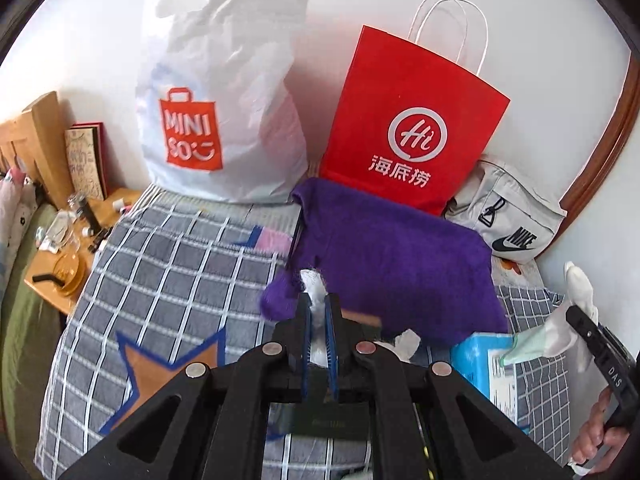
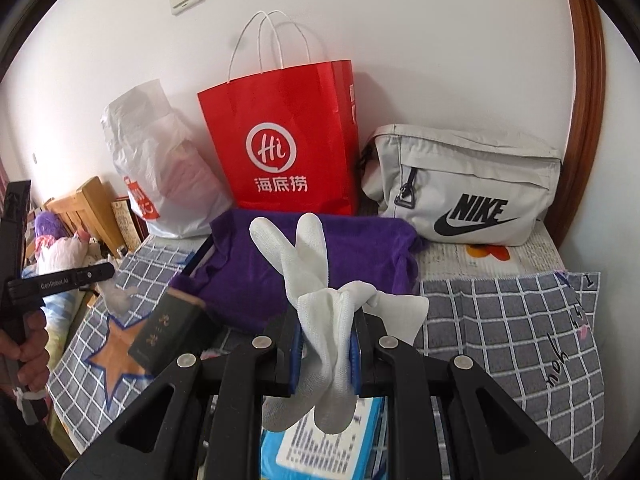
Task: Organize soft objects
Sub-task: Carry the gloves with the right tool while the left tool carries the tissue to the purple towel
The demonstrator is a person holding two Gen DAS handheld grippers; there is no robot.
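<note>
My right gripper point(image 2: 325, 344) is shut on a white glove point(image 2: 316, 276); its fingers stick up in front of me. The same glove and gripper show at the right edge of the left wrist view point(image 1: 576, 308). My left gripper point(image 1: 319, 308) is shut on a small white cloth piece point(image 1: 314, 280), held above the bed. A purple towel point(image 1: 392, 264) lies on the plaid quilt point(image 1: 168, 264), just beyond both grippers; it also shows in the right wrist view point(image 2: 312, 256).
Against the wall stand a white Miniso bag point(image 1: 216, 100), a red paper bag point(image 1: 412, 128) and a grey Nike bag point(image 1: 512, 216). A blue box point(image 1: 484, 360) and a dark box point(image 2: 168, 328) lie on the quilt. A cluttered wooden nightstand point(image 1: 68, 256) is at left.
</note>
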